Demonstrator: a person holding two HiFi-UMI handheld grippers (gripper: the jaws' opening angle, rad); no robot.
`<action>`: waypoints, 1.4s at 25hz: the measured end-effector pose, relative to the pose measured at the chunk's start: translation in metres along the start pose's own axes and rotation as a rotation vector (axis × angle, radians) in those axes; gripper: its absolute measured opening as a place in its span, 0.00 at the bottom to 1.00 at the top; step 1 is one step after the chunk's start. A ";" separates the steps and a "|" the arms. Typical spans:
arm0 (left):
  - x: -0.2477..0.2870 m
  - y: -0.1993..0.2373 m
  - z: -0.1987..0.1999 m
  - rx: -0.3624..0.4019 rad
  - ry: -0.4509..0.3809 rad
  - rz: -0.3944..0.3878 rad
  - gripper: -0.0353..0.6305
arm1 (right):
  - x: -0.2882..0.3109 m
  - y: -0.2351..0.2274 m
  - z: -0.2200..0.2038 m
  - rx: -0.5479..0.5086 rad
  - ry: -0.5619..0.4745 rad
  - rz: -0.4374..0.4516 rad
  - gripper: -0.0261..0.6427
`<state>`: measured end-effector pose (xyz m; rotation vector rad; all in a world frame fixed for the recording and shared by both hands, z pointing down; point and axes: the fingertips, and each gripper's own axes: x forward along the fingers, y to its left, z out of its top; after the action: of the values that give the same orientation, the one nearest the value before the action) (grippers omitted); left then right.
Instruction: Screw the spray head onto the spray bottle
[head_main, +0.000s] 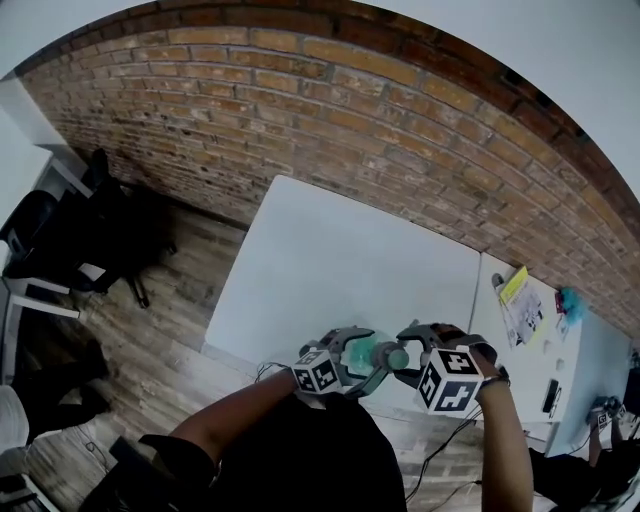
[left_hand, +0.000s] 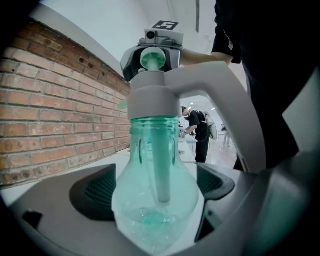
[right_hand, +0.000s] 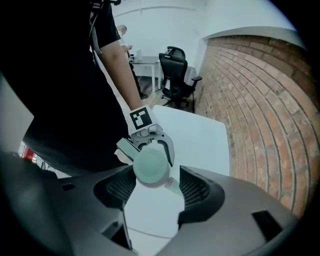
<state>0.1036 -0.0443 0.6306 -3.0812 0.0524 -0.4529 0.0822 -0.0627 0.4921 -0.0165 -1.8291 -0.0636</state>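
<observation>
The one white table (head_main: 340, 260) is the biggest thing before me, and I work just off its edge at 6 o'clock, above the floor rather than over the top. I have two grippers. The left gripper (left_hand: 156, 192) is closed part-way on the wide bulb of the single spray bottle (left_hand: 150, 150), one pad on each flank. The right gripper (right_hand: 156, 186) comes in from the bottle's 3 o'clock in the head view, jaws drawn in around the one spray head (left_hand: 150, 100), which appears to be held between its pads. The head's grey collar sits on the bottle neck and its tube hangs down inside. I cannot tell how far the thread has taken. I judge the bottle light, since I see no liquid in it. It looks thin-walled and smooth, so a hard squeeze would likely dent it and a weak one would let it spin. The bulb is the sound place to hold it. The head looks stiffer, and I think it is best gripped at the collar, not the trigger.
</observation>
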 end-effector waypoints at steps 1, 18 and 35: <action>0.001 0.000 0.001 -0.007 -0.004 0.005 0.79 | 0.003 0.001 0.000 -0.023 0.007 0.034 0.44; -0.001 0.002 0.001 -0.023 -0.016 0.049 0.79 | 0.024 0.016 -0.005 -0.617 0.160 0.169 0.43; 0.000 0.000 0.002 -0.037 -0.002 0.111 0.79 | -0.019 0.018 -0.003 -0.219 -0.084 -0.024 0.43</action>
<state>0.1040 -0.0438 0.6288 -3.0946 0.2338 -0.4480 0.0912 -0.0444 0.4752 -0.1536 -1.8985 -0.2835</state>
